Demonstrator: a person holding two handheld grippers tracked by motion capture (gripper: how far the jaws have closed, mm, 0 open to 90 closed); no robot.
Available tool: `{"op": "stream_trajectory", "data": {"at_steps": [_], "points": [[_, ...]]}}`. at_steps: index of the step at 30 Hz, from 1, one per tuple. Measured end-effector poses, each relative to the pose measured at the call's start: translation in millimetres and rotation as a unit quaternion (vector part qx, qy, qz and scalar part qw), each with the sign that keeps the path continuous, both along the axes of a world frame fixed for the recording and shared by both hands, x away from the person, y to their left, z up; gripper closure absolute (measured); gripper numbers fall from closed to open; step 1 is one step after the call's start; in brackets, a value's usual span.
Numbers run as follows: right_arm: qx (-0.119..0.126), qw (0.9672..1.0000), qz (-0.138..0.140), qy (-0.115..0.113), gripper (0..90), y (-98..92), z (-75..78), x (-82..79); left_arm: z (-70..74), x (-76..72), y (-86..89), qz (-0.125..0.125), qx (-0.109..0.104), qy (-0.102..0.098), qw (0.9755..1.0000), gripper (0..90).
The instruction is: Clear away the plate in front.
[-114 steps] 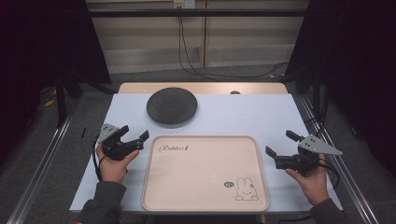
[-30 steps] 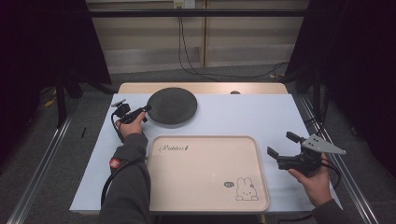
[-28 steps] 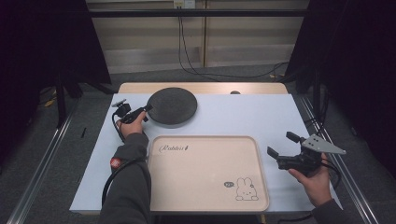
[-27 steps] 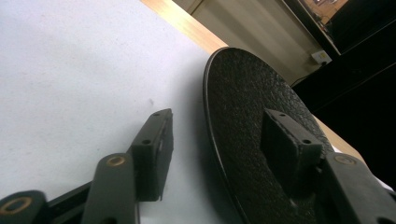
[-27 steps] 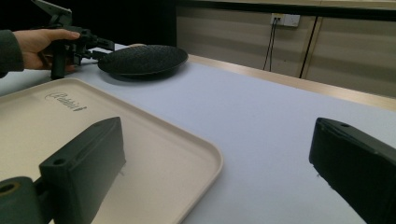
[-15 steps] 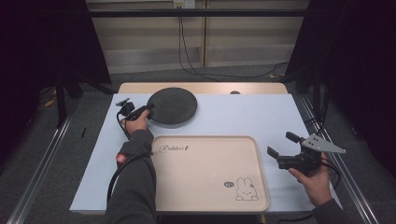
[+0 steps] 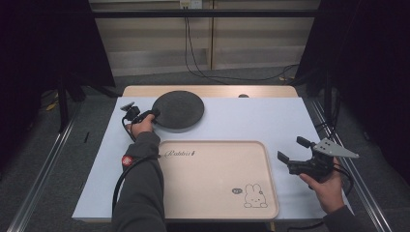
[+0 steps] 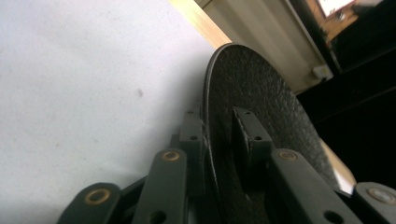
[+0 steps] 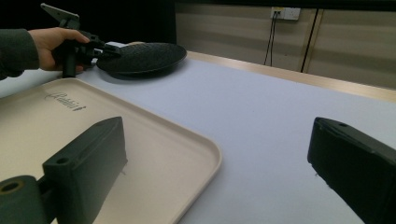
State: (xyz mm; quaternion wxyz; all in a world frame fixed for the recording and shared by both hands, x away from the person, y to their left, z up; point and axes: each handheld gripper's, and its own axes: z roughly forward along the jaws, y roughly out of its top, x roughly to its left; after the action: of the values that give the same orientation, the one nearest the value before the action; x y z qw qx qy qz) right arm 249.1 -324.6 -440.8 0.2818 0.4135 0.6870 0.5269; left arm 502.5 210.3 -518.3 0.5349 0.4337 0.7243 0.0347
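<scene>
Reading "Rabbit" on beige tray (image 7: 217, 179)

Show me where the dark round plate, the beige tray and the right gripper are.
dark round plate (image 7: 181, 108), high view, on its top face.
beige tray (image 7: 212, 144), high view, on its far rim.
right gripper (image 7: 294, 150), high view, between its open jaw tips.
</scene>
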Motion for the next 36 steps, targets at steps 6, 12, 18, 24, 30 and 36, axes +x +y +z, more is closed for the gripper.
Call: {"op": "stream_trajectory", "data": {"at_steps": [6,12,18,24,30,36], "points": [[0.0,1.0,0.001,0.003,4.2,0.8,-0.6,0.2,-3.8,-2.0,-1.2,0.022,-0.034,-0.002,0.9992,79.6],[0.007,1.0,-0.003,0.004,4.4,-1.1,-0.3,0.5,-1.7,-5.9,2.1,0.021,-0.088,-0.018,0.9957,85.7],[0.012,0.9999,-0.007,0.004,4.4,-2.3,0.7,-1.1,17.0,-5.5,-4.8,0.01,-0.046,-0.039,0.9981,87.1],[0.021,0.9997,-0.011,0.005,3.8,-4.6,1.0,-2.3,35.4,-2.5,-12.5,0.004,-0.017,-0.045,0.9988,86.9],[0.02,0.9998,-0.01,0.003,3.1,-6.5,1.4,-3.3,51.2,0.9,-16.8,-0.015,0.002,-0.043,0.9989,85.5],[0.022,0.9997,-0.005,0.0,2.9,-6.0,1.6,-3.6,58.4,-0.1,-14.4,-0.034,0.011,-0.036,0.9987,85.4]]}}
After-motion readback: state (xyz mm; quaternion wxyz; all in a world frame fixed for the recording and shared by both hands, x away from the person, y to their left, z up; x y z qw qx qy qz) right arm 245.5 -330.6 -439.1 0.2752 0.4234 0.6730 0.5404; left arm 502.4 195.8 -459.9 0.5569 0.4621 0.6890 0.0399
